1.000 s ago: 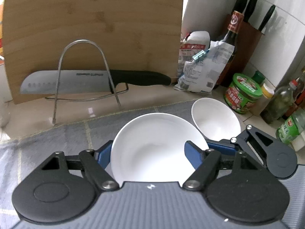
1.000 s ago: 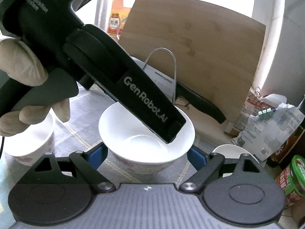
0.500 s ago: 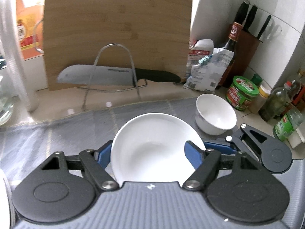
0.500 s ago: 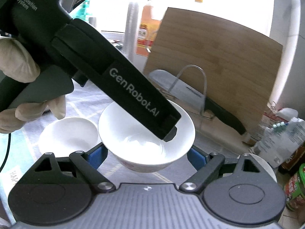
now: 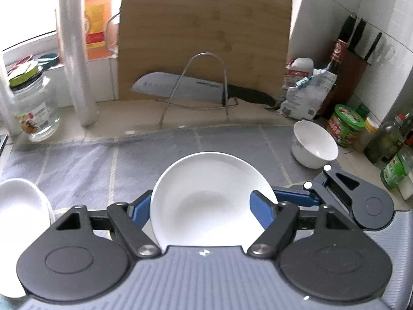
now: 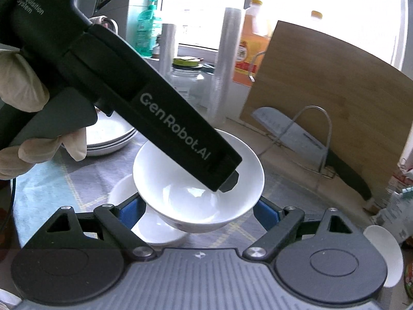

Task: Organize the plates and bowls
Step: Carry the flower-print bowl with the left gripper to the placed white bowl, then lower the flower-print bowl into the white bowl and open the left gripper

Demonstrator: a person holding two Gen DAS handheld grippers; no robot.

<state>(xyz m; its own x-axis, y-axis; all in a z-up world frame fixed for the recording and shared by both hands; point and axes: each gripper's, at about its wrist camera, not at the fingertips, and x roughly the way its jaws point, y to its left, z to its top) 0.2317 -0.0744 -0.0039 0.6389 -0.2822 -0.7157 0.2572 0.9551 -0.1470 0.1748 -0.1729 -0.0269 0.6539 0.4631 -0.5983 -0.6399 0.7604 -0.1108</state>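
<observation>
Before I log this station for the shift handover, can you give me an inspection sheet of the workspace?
Surface: grey checked cloth over a pale counter.
Job's things: white bowl held above a second white bowl; small white bowl on the cloth; stacked plates behind.
Clutter: bamboo cutting board, black-handled knife in wire rack, glass jar, bottles.
Grippers: left gripper and right gripper both clamp the white bowl.
Cables: black cord at the right view's left edge.
Surroundings: white tiled wall, window.
</observation>
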